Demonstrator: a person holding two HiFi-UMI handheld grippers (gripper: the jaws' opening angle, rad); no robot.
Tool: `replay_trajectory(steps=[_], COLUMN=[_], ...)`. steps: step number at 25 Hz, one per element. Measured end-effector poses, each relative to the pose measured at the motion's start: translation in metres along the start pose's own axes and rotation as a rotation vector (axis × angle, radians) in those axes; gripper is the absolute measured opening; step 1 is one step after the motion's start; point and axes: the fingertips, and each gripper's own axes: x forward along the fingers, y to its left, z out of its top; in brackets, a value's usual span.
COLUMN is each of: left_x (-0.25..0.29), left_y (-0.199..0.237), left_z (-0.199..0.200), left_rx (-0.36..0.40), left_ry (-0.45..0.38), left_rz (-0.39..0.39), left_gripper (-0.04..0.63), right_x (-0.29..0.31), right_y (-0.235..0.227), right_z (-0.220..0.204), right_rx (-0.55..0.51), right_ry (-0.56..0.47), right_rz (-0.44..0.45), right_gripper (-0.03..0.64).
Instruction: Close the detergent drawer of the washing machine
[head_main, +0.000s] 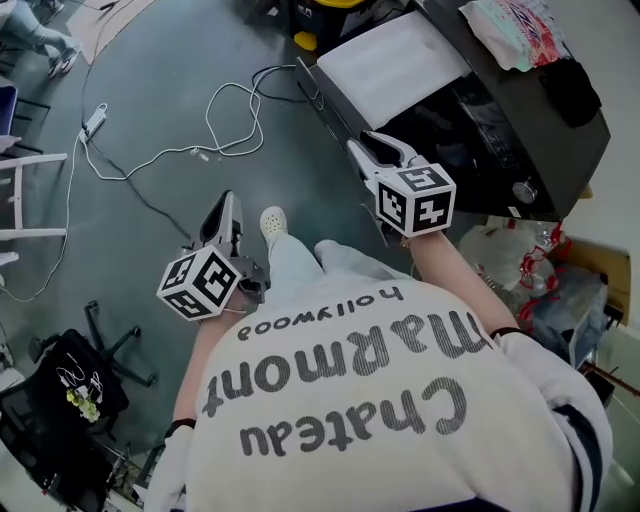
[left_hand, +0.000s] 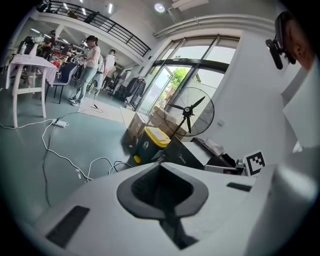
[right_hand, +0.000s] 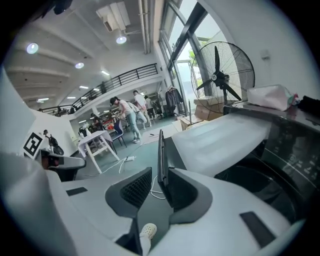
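White and smooth, the flat panel (head_main: 390, 65) jutting from the black washing machine (head_main: 545, 140) is lying just ahead of your right claw (right_hand: 157, 176) and slightly to its right. I am taking it for the detergent drawer, though no view is showing enough to rule out a lid. Its long side is running away from the claw's tips. Its thin dark edge (right_hand: 160, 145) is standing upright almost in line with the gap between the jaws; whether it is brushing the right-hand pad I cannot tell. You are holding that claw with its jaws spread and nothing pinched. Through the gap only the grey floor (right_hand: 151, 212) and your pale shoe (right_hand: 148, 231) are showing. Below and to the right of the claw the dark round tub (right_hand: 250, 182) is gaping, glossy and hard.

Your left claw (head_main: 226, 200) is hanging well apart from the machine, over the floor, with its ribbed black pads pressed together and empty. The right hand is sitting much nearer, so I am judging the coming push as its job. A rigid plastic face should be sliding straight rather than flexing, provided you are pressing along its length and not across the thin edge.
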Motion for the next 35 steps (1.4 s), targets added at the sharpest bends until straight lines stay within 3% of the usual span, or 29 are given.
replay_trajectory(steps=[9,12,28,35], left_x=[0.017,0.022,0.037,0.047], left_y=[0.009,0.009,0.009,-0.002], left_z=[0.014,0.016,0.024,0.049], left_rx=[0.016,0.031,0.081,0.108], left_ry=[0.036,0.052,0.073,0.06], left_rz=[-0.026,-0.036,-0.046,-0.088], left_gripper=[0.008,0.008,0.008,0.008], right_x=[0.017,0.019,0.019,0.012], right_y=[-0.005,-0.006,-0.009,-0.01], right_z=[-0.012,-0.012,-0.012,-0.009], right_rx=[-0.049,-0.026,-0.035,0.004], right_ry=[0.052,0.054,0.07,0.096], right_rz=[-0.063,-0.075,-0.066,-0.06], right_gripper=[0.11,0.071,0.061,0.06])
